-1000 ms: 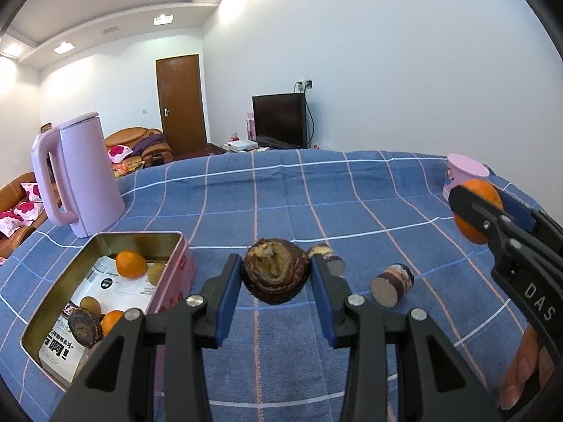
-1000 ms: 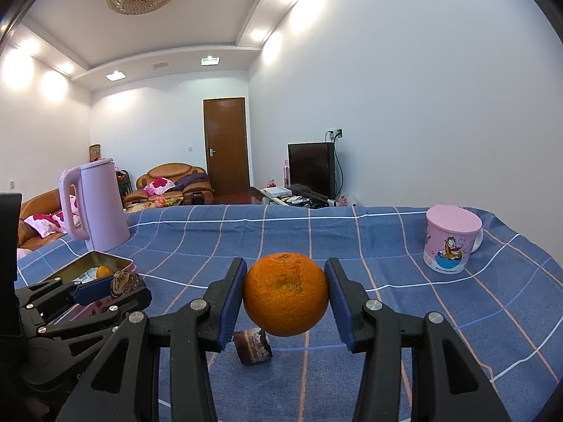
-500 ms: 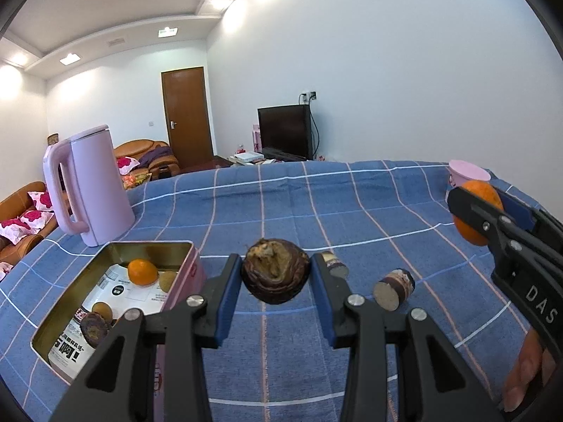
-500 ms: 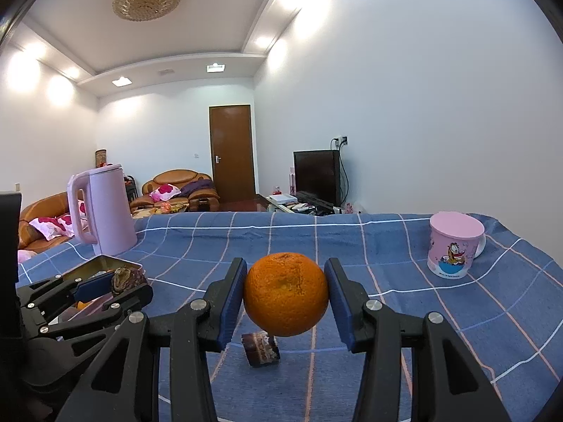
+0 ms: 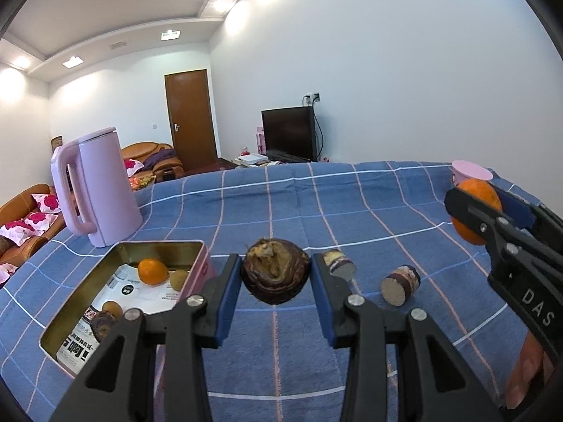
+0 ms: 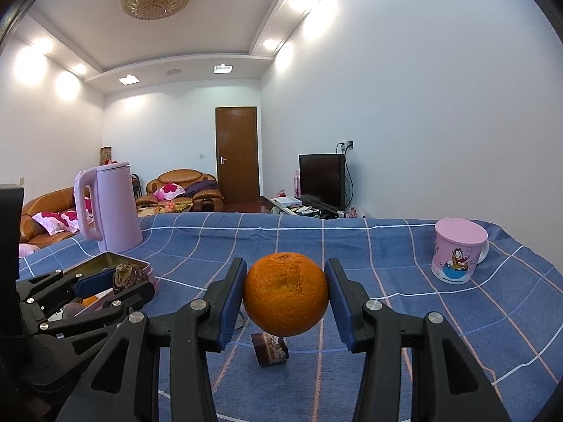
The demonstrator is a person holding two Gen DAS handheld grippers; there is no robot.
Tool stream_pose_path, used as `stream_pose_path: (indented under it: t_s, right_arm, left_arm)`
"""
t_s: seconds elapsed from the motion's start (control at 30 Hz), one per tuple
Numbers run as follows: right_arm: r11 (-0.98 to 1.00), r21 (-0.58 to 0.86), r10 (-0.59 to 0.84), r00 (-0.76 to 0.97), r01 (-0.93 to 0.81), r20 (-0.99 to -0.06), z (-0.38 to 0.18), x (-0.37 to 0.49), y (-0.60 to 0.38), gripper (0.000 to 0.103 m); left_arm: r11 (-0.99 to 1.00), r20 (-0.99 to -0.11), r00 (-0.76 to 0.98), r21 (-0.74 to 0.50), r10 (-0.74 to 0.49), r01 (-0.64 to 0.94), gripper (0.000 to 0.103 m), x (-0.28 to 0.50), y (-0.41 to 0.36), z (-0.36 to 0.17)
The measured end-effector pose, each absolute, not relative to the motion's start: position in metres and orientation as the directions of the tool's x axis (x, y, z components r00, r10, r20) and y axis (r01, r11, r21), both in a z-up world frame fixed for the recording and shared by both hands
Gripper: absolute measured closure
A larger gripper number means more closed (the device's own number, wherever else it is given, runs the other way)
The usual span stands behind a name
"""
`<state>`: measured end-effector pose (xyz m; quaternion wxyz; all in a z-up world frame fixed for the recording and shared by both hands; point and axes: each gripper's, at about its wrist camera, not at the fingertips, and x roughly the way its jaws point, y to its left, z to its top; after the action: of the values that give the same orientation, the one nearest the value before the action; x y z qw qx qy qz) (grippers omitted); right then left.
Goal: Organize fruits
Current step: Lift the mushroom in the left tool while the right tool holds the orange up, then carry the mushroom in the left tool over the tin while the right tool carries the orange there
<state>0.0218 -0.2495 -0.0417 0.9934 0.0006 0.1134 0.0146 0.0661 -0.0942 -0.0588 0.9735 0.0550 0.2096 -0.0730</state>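
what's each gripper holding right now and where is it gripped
The left gripper pinches a dark brown, rough-skinned fruit across its two sides, with its torn top facing the camera. The right gripper clamps an orange across its middle.

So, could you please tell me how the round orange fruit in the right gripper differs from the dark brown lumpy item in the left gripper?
The round orange fruit is bright orange with finely dimpled skin; the dark brown lumpy item is dull, ridged and rough, with a paler patch on top. The orange looks evenly round, the brown item squat and irregular. Both are clamped clear of the blue checked cloth, one in the right gripper, one in the left gripper.
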Motion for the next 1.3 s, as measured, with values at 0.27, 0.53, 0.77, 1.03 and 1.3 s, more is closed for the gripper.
stream_pose_path:
  t_s: [0.27, 0.53, 0.77, 1.03, 1.3]
  right_arm:
    - [0.998, -0.003, 0.062, 0.966, -0.065, -0.249, -0.043, 0.029, -0.237, 0.055]
    - [0.989, 0.026, 0.149, 0.948, -0.148, -0.28, -0.043, 0.042, -0.211, 0.055]
    - [0.978, 0.03, 0.205, 0.933, -0.206, -0.297, -0.042, 0.053, -0.184, 0.055]
    - [0.963, 0.013, 0.26, 0.915, -0.269, -0.308, -0.042, 0.062, -0.15, 0.055]
    - [0.947, 0.001, 0.305, 0.897, -0.322, -0.319, -0.041, 0.07, -0.122, 0.055]
  left_arm:
    - [0.989, -0.427, 0.9, 0.066, -0.094, 0.135, 0.062, 0.069, -0.077, -0.059]
    - [0.995, -0.435, 0.899, 0.057, -0.05, 0.083, 0.062, 0.073, -0.049, -0.06]
    - [0.998, -0.441, 0.897, 0.052, -0.016, 0.044, 0.062, 0.073, -0.026, -0.06]
    - [0.999, -0.446, 0.895, 0.038, 0.026, -0.01, 0.062, 0.071, 0.002, -0.06]
    - [0.998, -0.456, 0.888, 0.028, 0.063, -0.056, 0.062, 0.071, 0.028, -0.062]
